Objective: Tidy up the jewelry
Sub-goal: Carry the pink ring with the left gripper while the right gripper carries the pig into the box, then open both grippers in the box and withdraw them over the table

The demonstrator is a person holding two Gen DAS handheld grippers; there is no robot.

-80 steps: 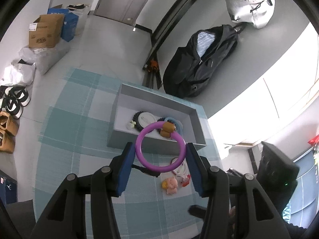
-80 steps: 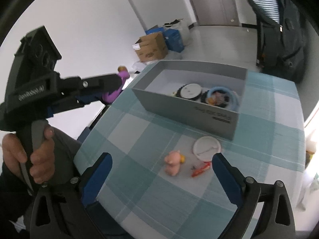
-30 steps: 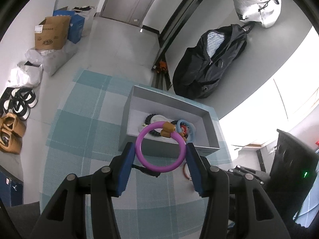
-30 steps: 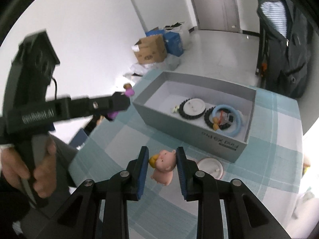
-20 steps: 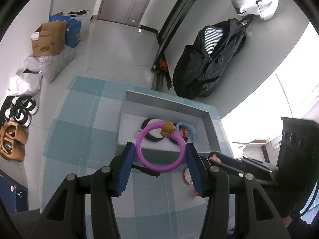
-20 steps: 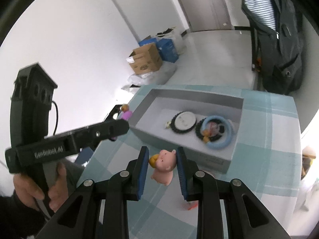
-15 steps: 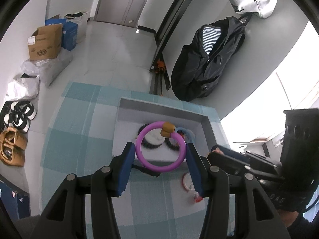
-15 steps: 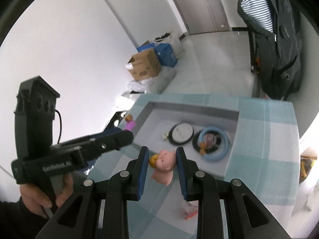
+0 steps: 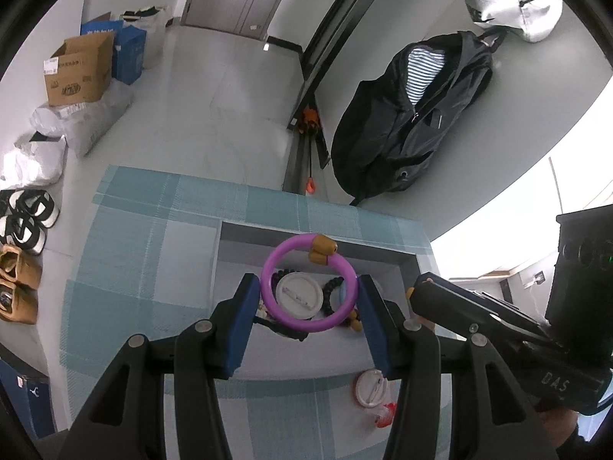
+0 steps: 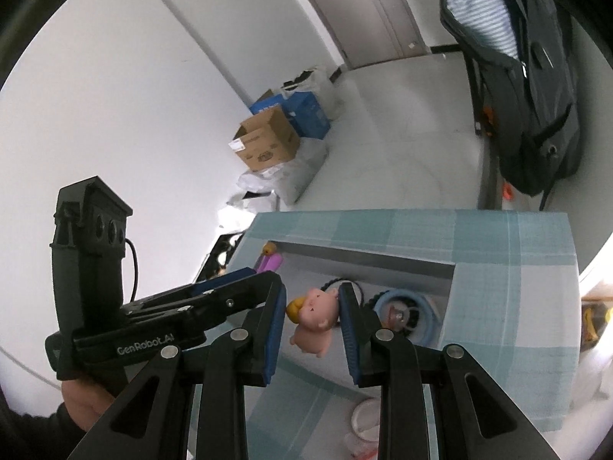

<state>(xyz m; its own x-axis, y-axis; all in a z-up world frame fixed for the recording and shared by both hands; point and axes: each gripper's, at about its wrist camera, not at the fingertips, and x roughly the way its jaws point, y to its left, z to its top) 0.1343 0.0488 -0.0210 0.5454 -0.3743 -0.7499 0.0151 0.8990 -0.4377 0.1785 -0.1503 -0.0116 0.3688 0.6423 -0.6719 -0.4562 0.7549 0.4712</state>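
We are at the delivery step: both loads hang above the grey box (image 9: 230,264), our landmark on the checked surface (image 9: 153,230). Our left tool (image 9: 309,299) is clenched on the purple ring (image 9: 309,283), a smooth hoop with a tan bead at its top, held over the box's middle. Our right tool (image 10: 311,316) grips the pink pig charm (image 10: 316,320), rounded and glossy with a yellow knob, above the box's near wall. Next, we judge, each load should sink inside the walls before release, clear of the bracelets already lying in the box. A white disc (image 9: 371,387) lies outside it, near the front wall.
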